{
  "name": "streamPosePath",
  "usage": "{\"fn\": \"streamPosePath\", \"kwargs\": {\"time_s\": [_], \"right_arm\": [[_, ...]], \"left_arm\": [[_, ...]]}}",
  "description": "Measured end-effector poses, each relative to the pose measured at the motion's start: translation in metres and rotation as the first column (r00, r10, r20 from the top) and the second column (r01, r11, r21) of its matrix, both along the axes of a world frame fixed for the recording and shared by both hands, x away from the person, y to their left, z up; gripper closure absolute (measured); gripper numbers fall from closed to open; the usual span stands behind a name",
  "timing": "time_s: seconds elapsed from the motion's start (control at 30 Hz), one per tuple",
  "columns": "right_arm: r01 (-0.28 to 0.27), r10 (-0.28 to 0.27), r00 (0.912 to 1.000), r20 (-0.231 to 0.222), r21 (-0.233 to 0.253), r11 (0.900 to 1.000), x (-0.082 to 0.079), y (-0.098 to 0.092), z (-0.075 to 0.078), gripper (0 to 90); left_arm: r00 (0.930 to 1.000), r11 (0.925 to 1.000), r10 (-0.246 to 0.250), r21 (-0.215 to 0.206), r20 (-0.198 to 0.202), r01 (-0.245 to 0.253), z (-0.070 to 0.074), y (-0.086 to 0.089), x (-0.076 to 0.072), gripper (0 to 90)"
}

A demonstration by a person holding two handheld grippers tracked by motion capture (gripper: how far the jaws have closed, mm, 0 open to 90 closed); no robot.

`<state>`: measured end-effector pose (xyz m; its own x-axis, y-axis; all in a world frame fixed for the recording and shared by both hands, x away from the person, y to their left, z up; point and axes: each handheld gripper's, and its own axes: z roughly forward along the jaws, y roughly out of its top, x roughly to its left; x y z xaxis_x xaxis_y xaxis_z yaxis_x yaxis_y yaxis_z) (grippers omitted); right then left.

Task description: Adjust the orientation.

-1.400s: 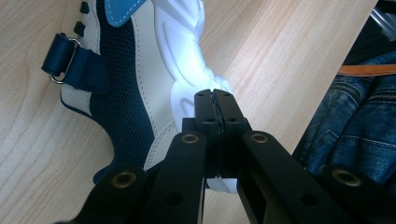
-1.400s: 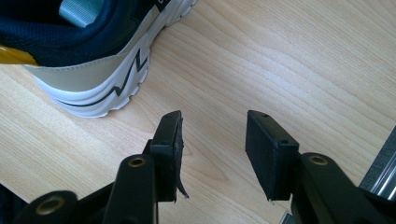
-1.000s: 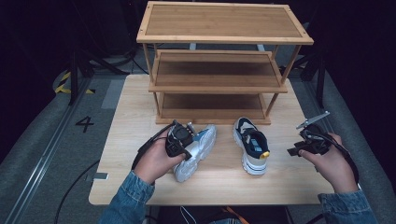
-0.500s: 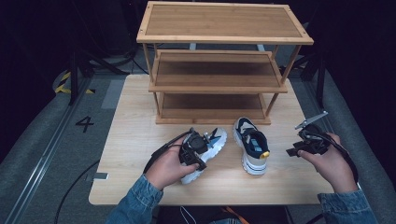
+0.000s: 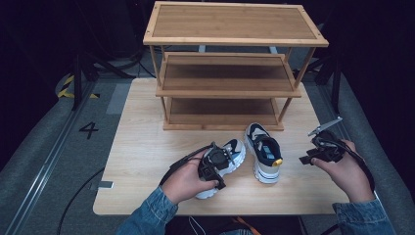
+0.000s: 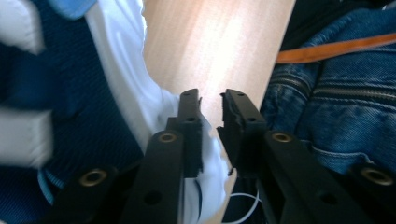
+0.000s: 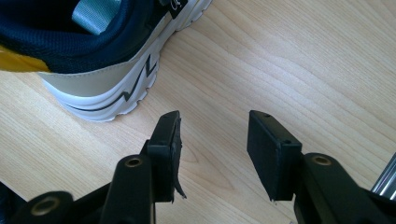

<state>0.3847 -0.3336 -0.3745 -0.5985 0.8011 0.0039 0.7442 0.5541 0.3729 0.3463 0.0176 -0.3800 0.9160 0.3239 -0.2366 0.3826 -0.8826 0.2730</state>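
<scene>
White sneaker (image 5: 230,159) under left gripper (image 5: 214,164), right gripper (image 5: 320,149) beside second sneaker (image 5: 264,152)

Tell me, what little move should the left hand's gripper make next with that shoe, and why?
Probably close the left gripper on the left shoe rim. Its jaws stand a little apart beside the shoe's white edge, gripping nothing, and the wooden rack behind has bare shelves, likely where the shoe goes.

Wooden table (image 5: 147,147): shoe rack (image 5: 225,88), two sneakers (image 5: 264,152)
</scene>
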Motion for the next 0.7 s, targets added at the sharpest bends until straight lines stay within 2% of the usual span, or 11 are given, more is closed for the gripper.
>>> {"fn": "streamPosePath", "kwargs": {"time_s": [0.07,0.1,0.17,0.2,0.23,0.3,0.33,0.43,0.53,0.63,0.7], "right_arm": [[0.0,0.0,1.0,0.001,0.0,1.0,0.0,0.0,0.0,55.5],[0.0,0.0,1.0,0.002,-0.001,1.0,0.0,0.0,0.0,55.4],[0.0,0.0,1.0,0.003,-0.001,1.0,0.0,-0.001,0.0,55.3],[0.0,0.0,1.0,0.003,-0.001,1.0,0.0,-0.001,0.0,55.3],[0.001,-0.001,1.0,0.005,-0.001,1.0,0.0,-0.001,0.0,55.2],[0.001,-0.001,1.0,0.006,-0.001,1.0,0.0,-0.001,0.001,55.1],[0.001,-0.001,1.0,0.006,-0.001,1.0,0.0,-0.001,0.001,55.1],[0.001,-0.001,1.0,0.005,-0.002,1.0,0.0,0.0,0.001,54.8],[0.001,-0.001,1.0,0.007,-0.004,1.0,0.0,0.001,0.0,54.4],[0.003,-0.003,1.0,0.007,-0.006,1.0,-0.001,0.0,-0.001,54.0],[0.005,-0.004,1.0,0.005,-0.008,1.0,-0.001,-0.001,-0.001,53.8]], "left_arm": [[0.9994,0.9986,-0.031,-0.044,-0.015,0.031,0.008,-0.001,-0.005,76.1],[0.9993,0.9976,-0.038,-0.058,-0.005,0.038,0.014,-0.001,-0.009,74.5],[0.9986,0.9957,-0.023,-0.089,0.047,0.027,0.026,0.002,-0.014,70.6],[0.9986,0.9957,-0.023,-0.089,0.047,0.027,0.026,0.002,-0.014,70.1],[0.9967,0.9928,0.009,-0.12,0.081,0.001,0.035,0.008,-0.014,69.3],[0.9898,0.9908,0.069,-0.124,0.125,-0.054,0.041,0.015,-0.01,65.3],[0.9898,0.9908,0.069,-0.124,0.125,-0.054,0.041,0.015,-0.01,63.3],[0.9755,0.9821,0.155,-0.131,0.156,-0.135,0.04,0.024,-0.002,58.4],[0.9644,0.9781,0.199,-0.097,0.174,-0.184,0.03,0.026,0.008,50.8],[0.9616,0.9753,0.219,-0.066,0.165,-0.211,0.017,0.023,0.016,48.2],[0.9632,0.9739,0.226,-0.06,0.146,-0.219,0.008,0.021,0.023,48.9]]}}
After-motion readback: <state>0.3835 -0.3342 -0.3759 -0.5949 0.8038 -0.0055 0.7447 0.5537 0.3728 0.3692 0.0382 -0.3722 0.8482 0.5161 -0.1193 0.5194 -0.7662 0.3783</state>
